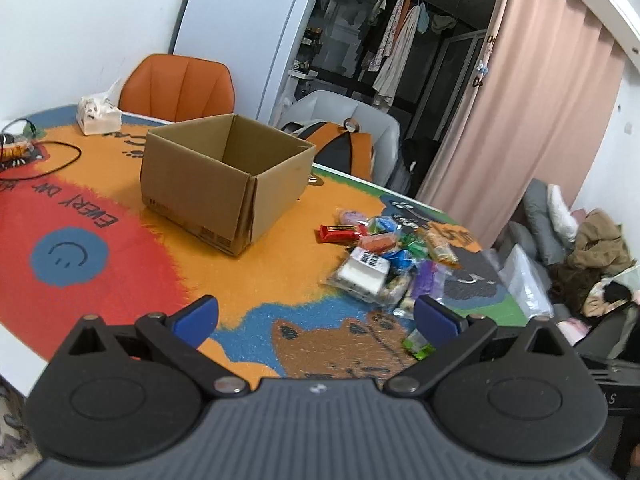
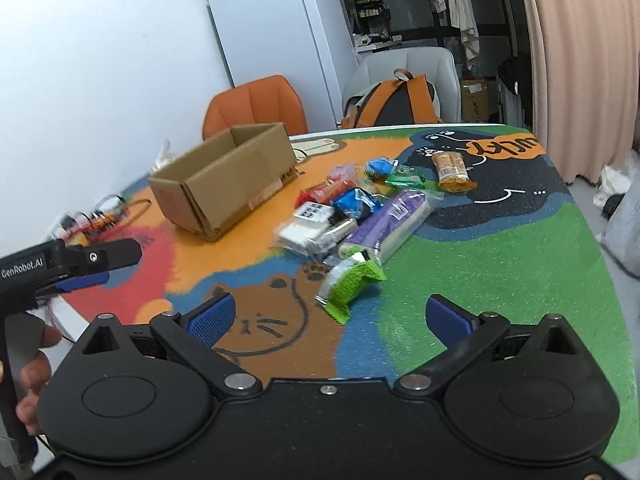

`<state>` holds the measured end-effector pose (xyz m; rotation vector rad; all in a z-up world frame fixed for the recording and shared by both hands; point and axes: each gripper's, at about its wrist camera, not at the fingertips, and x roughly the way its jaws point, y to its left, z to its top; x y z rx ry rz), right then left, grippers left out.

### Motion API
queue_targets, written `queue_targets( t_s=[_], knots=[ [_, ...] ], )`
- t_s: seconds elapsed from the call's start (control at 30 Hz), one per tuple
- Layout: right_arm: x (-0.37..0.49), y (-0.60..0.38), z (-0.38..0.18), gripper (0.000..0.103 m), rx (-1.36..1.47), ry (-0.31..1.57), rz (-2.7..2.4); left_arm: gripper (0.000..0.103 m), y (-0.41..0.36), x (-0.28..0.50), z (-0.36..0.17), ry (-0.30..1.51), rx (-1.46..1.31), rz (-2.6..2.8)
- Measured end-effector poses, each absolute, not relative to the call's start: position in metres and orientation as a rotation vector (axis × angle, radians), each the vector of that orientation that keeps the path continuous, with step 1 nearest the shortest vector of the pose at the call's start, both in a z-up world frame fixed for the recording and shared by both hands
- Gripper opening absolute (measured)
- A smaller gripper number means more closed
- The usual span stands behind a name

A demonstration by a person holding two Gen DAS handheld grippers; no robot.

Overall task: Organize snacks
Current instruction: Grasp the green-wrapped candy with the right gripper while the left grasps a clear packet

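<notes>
- A tissue pack (image 1: 98, 116) sits at the far left edge of the surface (image 1: 120, 208), which is covered by a colourful cartoon mat, with a black cable (image 1: 52, 160) looping just beside it.
- An orange chair (image 1: 176, 86) stands behind the surface, against the white wall.
- The cardboard box (image 1: 224, 180) stands upright and open-topped on the orange part of the mat, left of the snacks and apart from them; what lies at its bottom is hidden.
- The left tool (image 1: 316, 316) hovers over the near edge, its blue-padded fingers spread wide with nothing between them; in the right wrist view it shows at the left edge, with a hand (image 2: 32, 372) around its handle.
- The pile of snacks (image 1: 384, 260) lies loose on the mat to the right of the box: a red bar (image 1: 340, 233), a white packet (image 1: 364, 272) with a printed label, blue and purple wrappers overlapping one another.
- A green packet (image 2: 348, 284) lies nearest the right tool, at the pile's near end, touching the purple pack (image 2: 390, 220).
- An orange biscuit pack (image 2: 452, 168) lies by itself on the dark patch, beyond the pile.
- The right tool (image 2: 328, 320) hangs just short of the green packet, fingers wide apart, holding nothing.
- A grey chair (image 2: 408, 76) with an orange-and-black backpack (image 2: 394, 100) stands behind the surface.
</notes>
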<state>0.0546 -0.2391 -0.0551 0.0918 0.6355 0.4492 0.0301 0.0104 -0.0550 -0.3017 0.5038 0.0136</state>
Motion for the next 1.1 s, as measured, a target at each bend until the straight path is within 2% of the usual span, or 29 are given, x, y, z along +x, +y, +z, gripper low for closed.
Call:
queue_targets(
  t_s=[0.4, 0.57, 0.9, 1.03, 1.07, 1.1],
  knots=[
    [0.089, -0.235, -0.08, 0.103, 0.113, 0.7, 0.436, 0.101, 0.001, 0.058, -0.077, 0.553, -0.235, -0.002],
    [0.106, -0.228, -0.086, 0.09, 0.145, 0.727, 0.446, 0.1, 0.002, 0.071, -0.079, 0.555, -0.24, -0.014],
    [0.128, -0.207, -0.097, 0.074, 0.144, 0.76, 0.451, 0.086, 0.003, 0.099, -0.081, 0.557, -0.265, -0.045],
    [0.137, -0.207, -0.1, 0.056, 0.152, 0.776, 0.436, 0.077, -0.004, 0.107, -0.08, 0.562, -0.259, -0.069],
    [0.139, -0.208, -0.102, 0.045, 0.156, 0.781, 0.427, 0.075, -0.007, 0.11, -0.08, 0.568, -0.255, -0.081],
    [0.141, -0.208, -0.103, 0.039, 0.158, 0.782, 0.419, 0.071, -0.01, 0.112, -0.079, 0.571, -0.253, -0.09]
  ],
)
